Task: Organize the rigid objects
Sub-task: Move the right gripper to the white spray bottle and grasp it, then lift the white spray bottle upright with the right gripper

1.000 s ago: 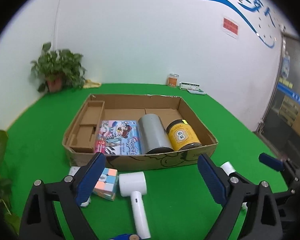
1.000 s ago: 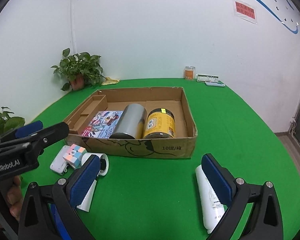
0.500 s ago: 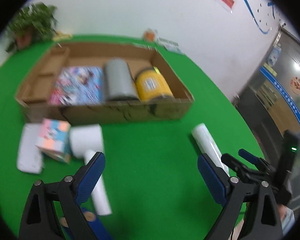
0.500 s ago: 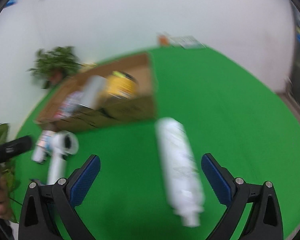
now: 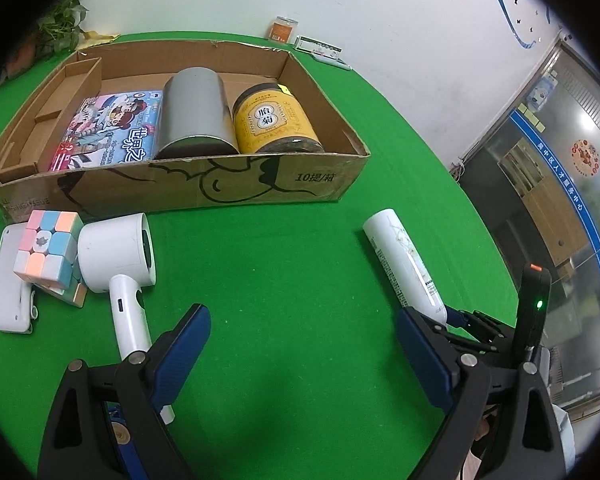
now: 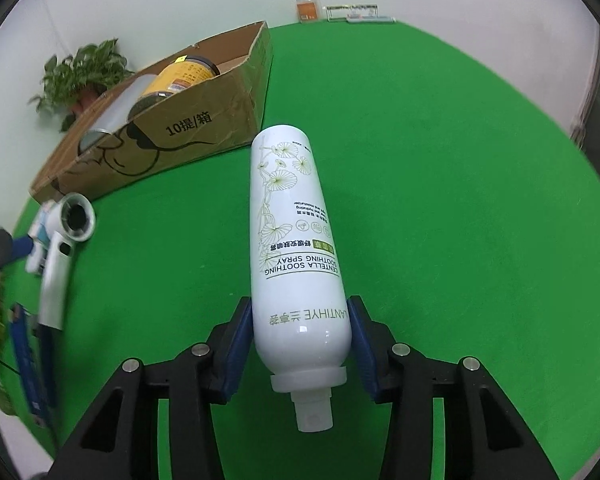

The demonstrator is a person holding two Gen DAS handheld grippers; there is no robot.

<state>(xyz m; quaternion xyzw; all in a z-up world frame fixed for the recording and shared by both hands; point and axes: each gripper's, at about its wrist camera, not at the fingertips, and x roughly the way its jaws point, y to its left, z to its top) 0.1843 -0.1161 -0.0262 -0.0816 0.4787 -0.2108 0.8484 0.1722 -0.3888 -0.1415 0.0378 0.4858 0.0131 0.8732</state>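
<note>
My right gripper (image 6: 300, 344) is closing on the white spray bottle (image 6: 292, 240), which lies on the green table (image 6: 440, 200) just beside the cardboard box (image 6: 172, 136); both pads touch its sides. My left gripper (image 5: 304, 344) hangs with fingers wide apart, empty, near the white hair dryer (image 5: 118, 256).

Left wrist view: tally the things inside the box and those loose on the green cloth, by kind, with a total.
In box:
book: 1
tin: 1
jar: 1
Loose:
cube: 1
dryer: 1
white case: 1
spray bottle: 1
Total: 7
</note>
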